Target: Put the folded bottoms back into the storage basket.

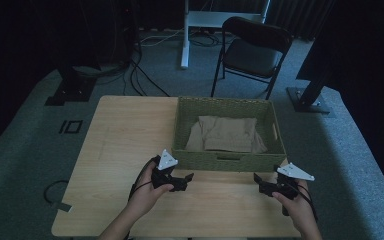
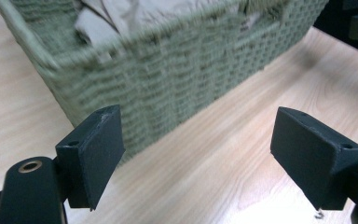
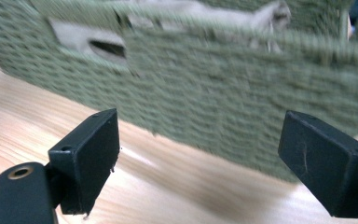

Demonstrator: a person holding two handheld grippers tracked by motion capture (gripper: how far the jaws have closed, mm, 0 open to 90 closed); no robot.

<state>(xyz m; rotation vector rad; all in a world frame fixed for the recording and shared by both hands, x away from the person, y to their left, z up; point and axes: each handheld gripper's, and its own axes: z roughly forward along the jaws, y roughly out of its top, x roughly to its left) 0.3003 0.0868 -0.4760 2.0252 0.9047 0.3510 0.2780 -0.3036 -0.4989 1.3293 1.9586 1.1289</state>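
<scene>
1. in the high view, a green woven basket (image 1: 228, 161) stood on the far right part of a light wooden table (image 1: 125, 135). a folded tan cloth (image 1: 227, 134) lay flat on the basket's floor, a little rumpled at its right edge. the left gripper (image 1: 187, 178) and the right gripper (image 1: 256, 180), each held in a hand, hovered over the table just in front of the basket's near wall, one toward each near corner, well apart from one another. a dark folding chair (image 1: 254, 54) stood on the carpet beyond the table.

2. in the left gripper view, the jaws stood wide apart with nothing between them but bare table (image 2: 205, 177). a corner of the basket (image 2: 177, 88) rose just beyond the jaws, blurred, and pale folds of the cloth (image 2: 121, 18) showed over its rim.

3. in the right gripper view, the jaws were likewise spread and held nothing. the basket's near wall (image 3: 223, 98) faced them, with a handle slot (image 3: 107, 46) cut near its top, and a strip of the cloth (image 3: 200, 11) showed above the rim.
</scene>
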